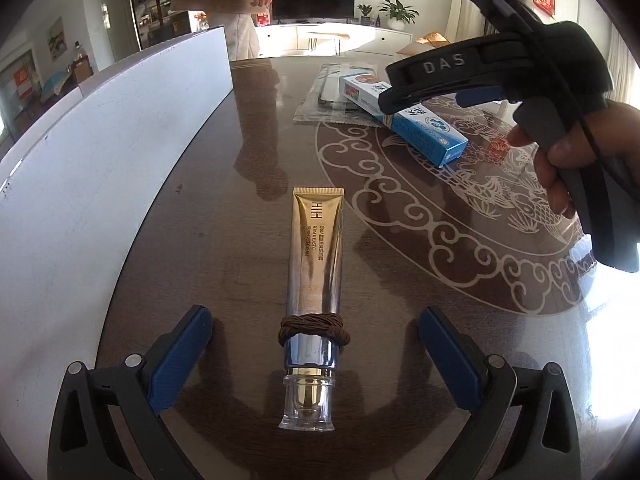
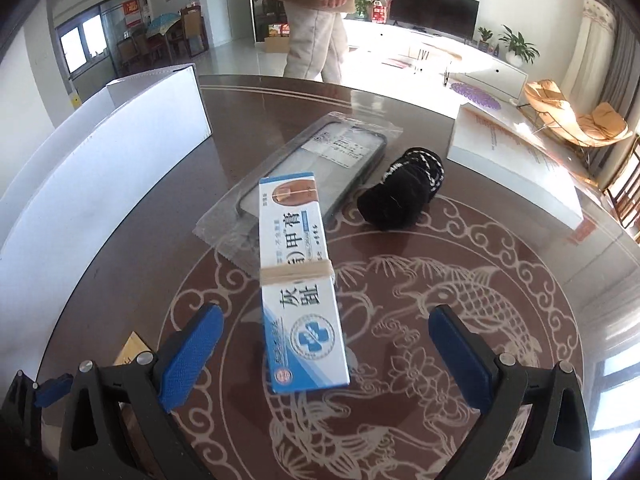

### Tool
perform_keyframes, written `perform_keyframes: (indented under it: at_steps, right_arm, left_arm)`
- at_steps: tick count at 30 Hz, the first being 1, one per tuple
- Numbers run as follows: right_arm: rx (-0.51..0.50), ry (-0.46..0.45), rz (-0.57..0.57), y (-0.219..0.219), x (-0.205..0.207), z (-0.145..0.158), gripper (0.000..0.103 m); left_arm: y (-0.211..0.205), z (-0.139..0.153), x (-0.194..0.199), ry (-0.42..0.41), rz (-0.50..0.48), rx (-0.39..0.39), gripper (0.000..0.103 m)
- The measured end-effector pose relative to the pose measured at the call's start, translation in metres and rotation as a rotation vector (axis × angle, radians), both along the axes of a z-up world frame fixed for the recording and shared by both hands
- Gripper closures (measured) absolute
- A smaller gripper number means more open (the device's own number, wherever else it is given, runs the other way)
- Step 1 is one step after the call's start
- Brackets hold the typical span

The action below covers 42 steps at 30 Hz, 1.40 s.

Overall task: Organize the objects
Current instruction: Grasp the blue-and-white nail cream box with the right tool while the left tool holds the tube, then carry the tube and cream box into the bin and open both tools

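Only the left wrist view shows the gold tube (image 1: 314, 280): it lies on the dark table (image 1: 224, 184) between the wide-spread fingers of the left gripper (image 1: 316, 354), touching neither, clear cap toward the camera and a brown hair tie (image 1: 314, 328) wound round it near the cap; "HIH" can be read near its far end. That view also shows the right gripper (image 1: 404, 98) from outside, marked "DAS", held in a hand (image 1: 576, 160) over the blue box (image 1: 420, 124). From the right wrist view the right gripper (image 2: 326, 354) is likewise wide open, the box (image 2: 300, 280) lying between its fingers without contact, a rubber band (image 2: 296, 272) round its middle and Chinese print on top. Solely here appear a bagged phone case (image 2: 320, 160) under the box's far end, a black cloth bundle (image 2: 404, 188) beside it, and a white booklet (image 2: 516, 160) farther right. Both views show the white carton (image 1: 100, 140) along the left
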State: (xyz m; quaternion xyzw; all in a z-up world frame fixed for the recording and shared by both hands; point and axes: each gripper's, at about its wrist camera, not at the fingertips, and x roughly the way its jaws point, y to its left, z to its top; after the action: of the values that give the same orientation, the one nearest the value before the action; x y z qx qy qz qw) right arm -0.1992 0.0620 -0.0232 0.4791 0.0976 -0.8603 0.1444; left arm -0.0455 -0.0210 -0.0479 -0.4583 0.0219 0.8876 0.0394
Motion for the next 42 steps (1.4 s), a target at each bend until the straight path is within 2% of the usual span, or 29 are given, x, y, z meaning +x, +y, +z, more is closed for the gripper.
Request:
perform_keyframes:
  at_steps: [3,5,9,12,17,19,20,22,23,24,25,28,34,38,42]
  right_arm:
    - [0.025,-0.058,0.039,-0.021,-0.014,-0.013,0.028]
    - [0.019,-0.104,0.042,-0.026,-0.012,-0.020,0.058]
    - [0.009,-0.104,0.056,-0.016,0.021,-0.020,0.059]
    - [-0.011,-0.131,0.056,0.008,0.065,-0.019,0.059]
    - [0.032,-0.135,0.061,0.051,0.149,-0.019,0.059]
    - [0.034,-0.130,0.050,0.063,0.168,-0.019,0.058]
    - [0.033,-0.123,0.046,0.067,0.174,-0.019,0.056]
    - [0.034,-0.119,0.031,0.072,0.179,-0.020,0.047]
    - [0.022,-0.123,0.026,0.074,0.176,-0.020,0.047]
    - [0.025,-0.122,0.022,0.074,0.176,-0.020,0.048]
    - [0.026,-0.118,0.032,0.071,0.177,-0.019,0.060]
    - [0.025,-0.134,0.037,0.069,0.177,-0.017,0.059]
    - [-0.204,-0.151,-0.034,0.089,0.188,0.011,0.059]
    - [-0.306,-0.151,-0.033,0.081,0.191,0.034,0.059]
    - [-0.395,-0.119,0.033,0.038,0.186,0.069,0.059]
  left_arm:
    - [0.000,0.000,0.000,0.000,0.000,0.000,0.000]
    - [0.000,0.000,0.000,0.000,0.000,0.002,0.000]
    - [0.000,0.001,0.001,-0.001,0.000,0.003,0.000]
    - [0.001,0.001,0.005,-0.004,0.001,0.001,0.000]
    - [0.003,0.003,0.009,-0.002,0.001,0.015,0.000]
    - [0.005,0.006,0.012,0.022,-0.005,-0.003,0.024]
    - [0.007,0.008,0.013,0.032,-0.020,0.001,0.032]
    - [0.011,0.010,0.015,0.049,-0.054,-0.010,0.071]
    - [0.011,0.010,0.016,0.051,-0.068,-0.011,0.074]
    - [0.012,0.011,0.018,0.053,-0.075,-0.016,0.075]
    - [0.012,0.012,0.018,0.050,-0.080,-0.011,0.075]
    - [0.004,0.014,0.019,0.040,-0.078,0.067,0.076]
    - [-0.027,0.039,0.042,0.089,-0.013,0.288,0.076]
    - [-0.049,0.068,0.067,0.160,0.023,0.339,0.076]
    - [-0.099,0.109,0.084,0.232,0.083,0.377,0.076]
